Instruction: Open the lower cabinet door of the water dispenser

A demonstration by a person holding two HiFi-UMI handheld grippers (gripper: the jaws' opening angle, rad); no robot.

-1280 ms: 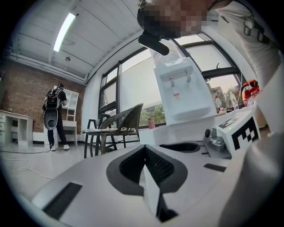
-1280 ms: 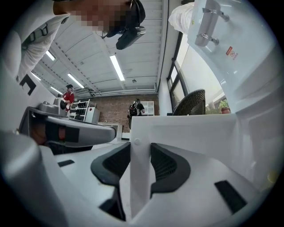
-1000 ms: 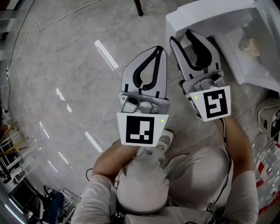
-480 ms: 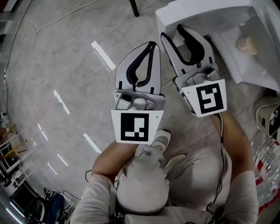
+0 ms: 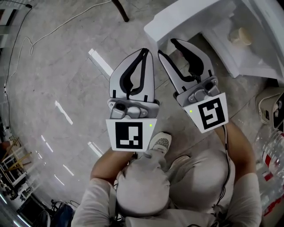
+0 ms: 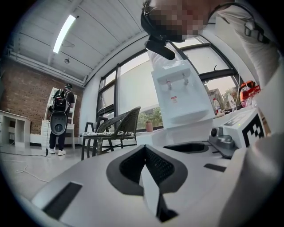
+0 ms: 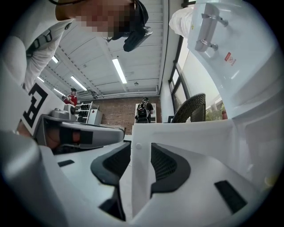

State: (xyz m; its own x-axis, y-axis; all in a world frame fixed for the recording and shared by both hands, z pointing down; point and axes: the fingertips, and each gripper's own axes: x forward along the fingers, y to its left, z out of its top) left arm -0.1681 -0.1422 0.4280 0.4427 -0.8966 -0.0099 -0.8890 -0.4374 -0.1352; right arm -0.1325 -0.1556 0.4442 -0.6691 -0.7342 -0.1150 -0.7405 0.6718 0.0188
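Observation:
The white water dispenser (image 6: 179,95) stands ahead, its taps (image 7: 207,29) high in the right gripper view. Its lower cabinet door (image 5: 186,17) stands swung out from the body. My right gripper (image 5: 167,45) is shut on the door's free edge: the thin white panel (image 7: 186,133) runs between the black pads (image 7: 166,166). Inside the cabinet a small beige object (image 5: 240,35) lies on a white shelf. My left gripper (image 5: 144,50) hangs just left of the right one, shut and holding nothing, its tips (image 6: 145,148) together and off the dispenser.
A dark chair leg (image 5: 120,9) and a thin cable (image 5: 26,31) lie on the grey tiled floor to the left. Clear water bottles (image 5: 270,150) stand at the right edge. A wicker chair (image 6: 115,128) and a person (image 6: 60,119) are far behind.
Both grippers have shifted up and left in the head view. The right one keeps its grip on the door edge, and the door has swung further out from the cabinet.

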